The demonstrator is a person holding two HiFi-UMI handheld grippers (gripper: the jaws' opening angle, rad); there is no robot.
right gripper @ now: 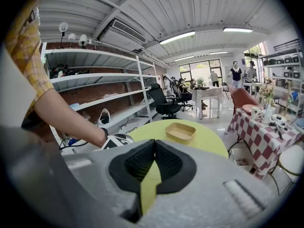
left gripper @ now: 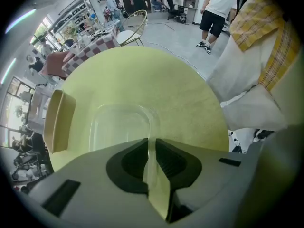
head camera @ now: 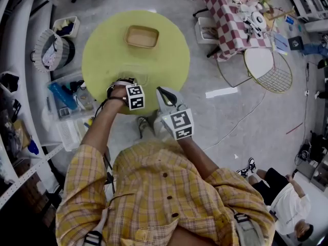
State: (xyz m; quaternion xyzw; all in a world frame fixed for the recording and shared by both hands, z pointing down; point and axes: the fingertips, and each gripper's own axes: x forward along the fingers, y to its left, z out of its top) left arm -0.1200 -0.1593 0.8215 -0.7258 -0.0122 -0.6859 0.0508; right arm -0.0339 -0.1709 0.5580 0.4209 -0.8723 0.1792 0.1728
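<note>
A round yellow-green table carries a tan tray on its far side and a clear plastic container near its front edge. In the left gripper view the clear plastic container lies flat just ahead, with the tan tray at the left. My left gripper is shut on the container's near rim, and a thin clear edge shows between the pads. Beside it over the table's front edge, my right gripper is held up and shut on nothing. From the right gripper I see the tray across the table.
A table with a checked cloth and a wire chair stand at the right. A laundry basket and plastic bins sit at the left. A person sits on the floor at lower right. Shelving lines the left wall.
</note>
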